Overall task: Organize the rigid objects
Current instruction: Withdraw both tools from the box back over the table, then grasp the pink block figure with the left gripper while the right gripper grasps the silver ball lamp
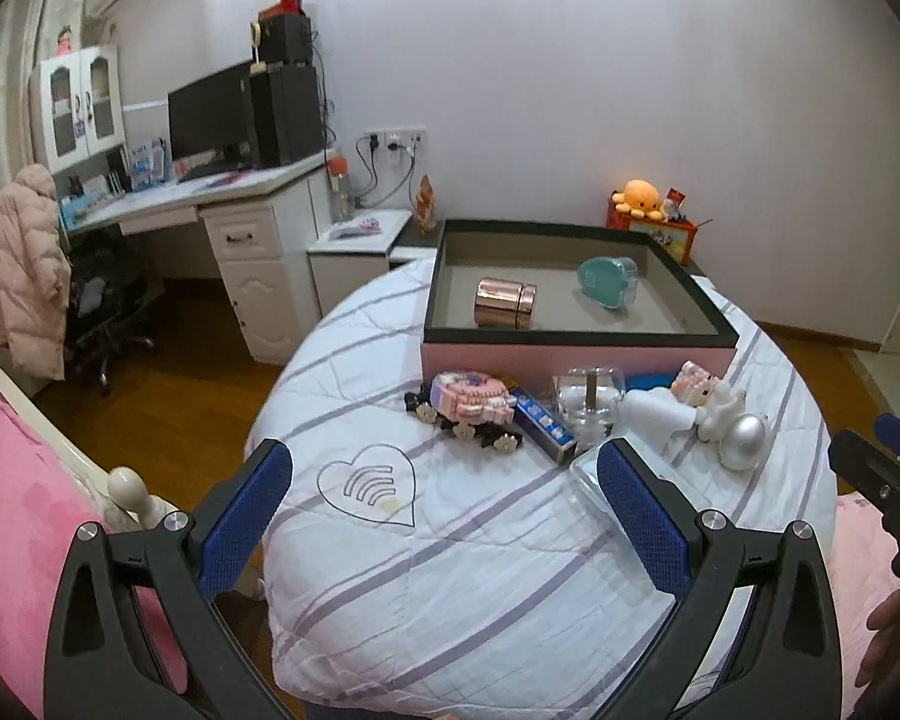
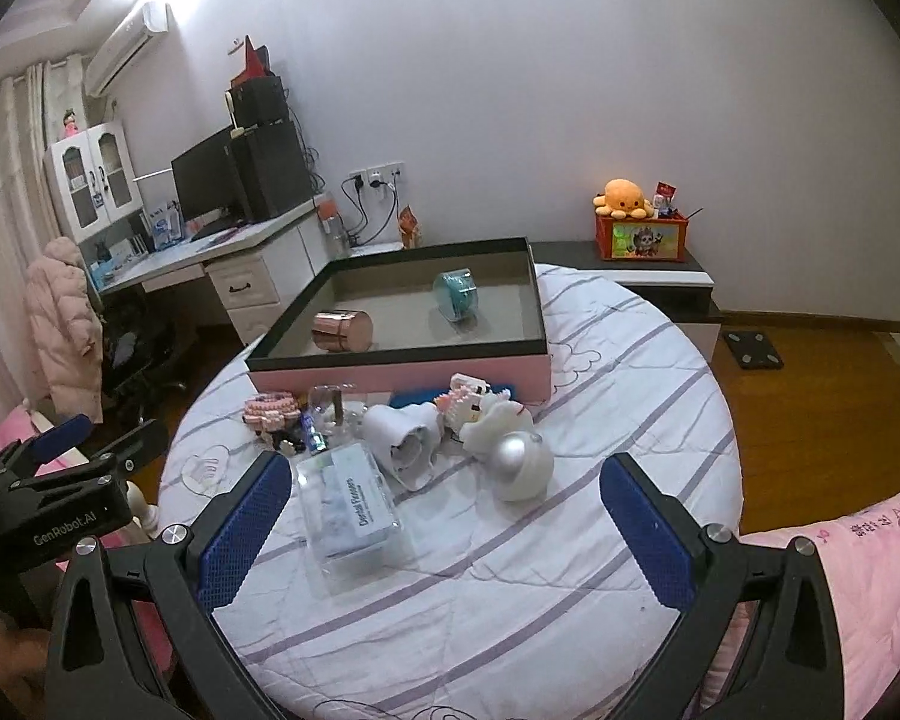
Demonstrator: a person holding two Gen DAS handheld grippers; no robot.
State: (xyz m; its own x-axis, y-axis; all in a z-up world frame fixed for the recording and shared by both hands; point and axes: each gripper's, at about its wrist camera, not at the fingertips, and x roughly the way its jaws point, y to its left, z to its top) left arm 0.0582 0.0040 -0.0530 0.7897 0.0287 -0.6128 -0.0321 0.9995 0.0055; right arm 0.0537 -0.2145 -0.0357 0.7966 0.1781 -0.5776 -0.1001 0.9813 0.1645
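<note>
A pink box with a dark rim (image 1: 576, 337) (image 2: 390, 357) lies on the striped bed and holds a copper tin (image 1: 504, 302) (image 2: 342, 330) and a teal container (image 1: 607, 281) (image 2: 457, 295). In front of it lie a pink brick model (image 1: 469, 395) (image 2: 270, 409), a blue box (image 1: 545, 425), a glass jar (image 1: 589, 403), a white bottle (image 2: 403, 438), a silver egg (image 1: 744, 441) (image 2: 519, 465) and a clear floss pack (image 2: 351, 507). My left gripper (image 1: 444, 516) is open and empty, short of the items. My right gripper (image 2: 444, 516) is open and empty over the floss pack and the egg.
The round striped bed cover (image 1: 480, 570) ends at a wooden floor (image 2: 810, 396). A white desk with a monitor (image 1: 210, 120) stands at the left. A low cabinet with an orange plush (image 2: 624, 195) stands behind the box. Pink bedding (image 2: 870, 570) lies at the right.
</note>
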